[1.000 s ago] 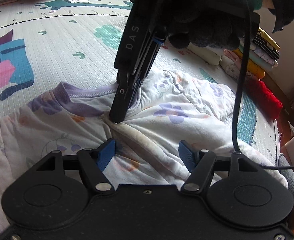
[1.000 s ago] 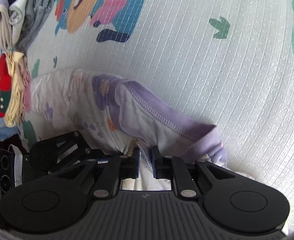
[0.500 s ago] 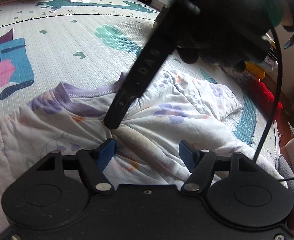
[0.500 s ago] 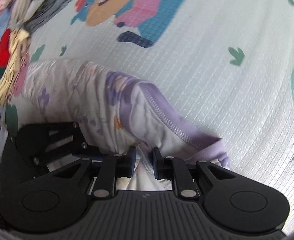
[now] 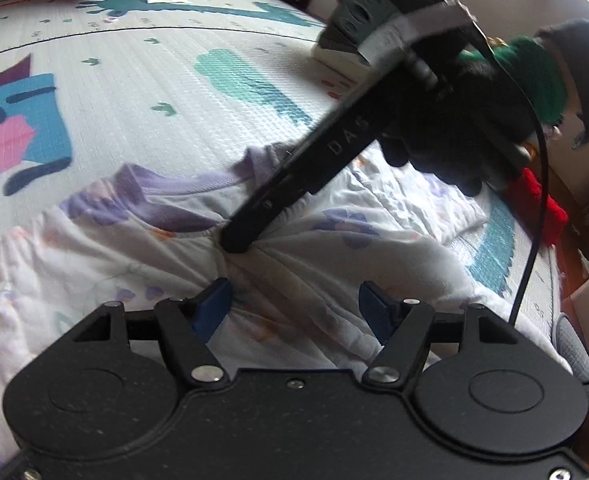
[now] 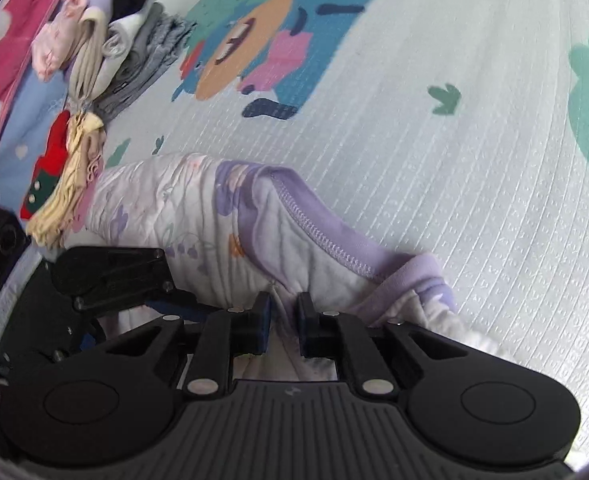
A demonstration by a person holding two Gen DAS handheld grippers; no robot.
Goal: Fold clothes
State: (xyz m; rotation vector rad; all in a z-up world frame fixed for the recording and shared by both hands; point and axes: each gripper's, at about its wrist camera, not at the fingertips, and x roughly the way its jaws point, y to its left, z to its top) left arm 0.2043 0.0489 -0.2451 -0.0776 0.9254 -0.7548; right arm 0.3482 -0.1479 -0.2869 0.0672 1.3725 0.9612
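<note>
Left view: I am holding my left gripper (image 5: pixel 294 304) low over the shirt (image 5: pixel 374 264), its blue pads standing wide apart with cloth beneath them and nothing pinched between. The shirt is lying spread on the mat (image 5: pixel 134 92), white with purple flowers, its purple collar (image 5: pixel 190 188) on the far side and its long axis running left to right across the view. My right gripper (image 5: pixel 238 244) is coming down from the upper right, held in a black glove (image 5: pixel 454 136), and its tip is biting into the cloth just below the collar, where the folds are gathering into a pucker.

Right view: my right gripper (image 6: pixel 284 320) is pinching a ridge of shirt (image 6: pixel 198 216) between nearly closed jaws. The collar (image 6: pixel 322 240) is running from the middle toward the right, and the body is stretching away to the left, toward the pile (image 6: pixel 106 52) at the mat's (image 6: pixel 454 160) far left edge.

I judge I am in the middle of a fold, gripping near the neckline. Next, my left jaws are needing a second hold on the cloth, so both can carry it together without bunching.
</note>
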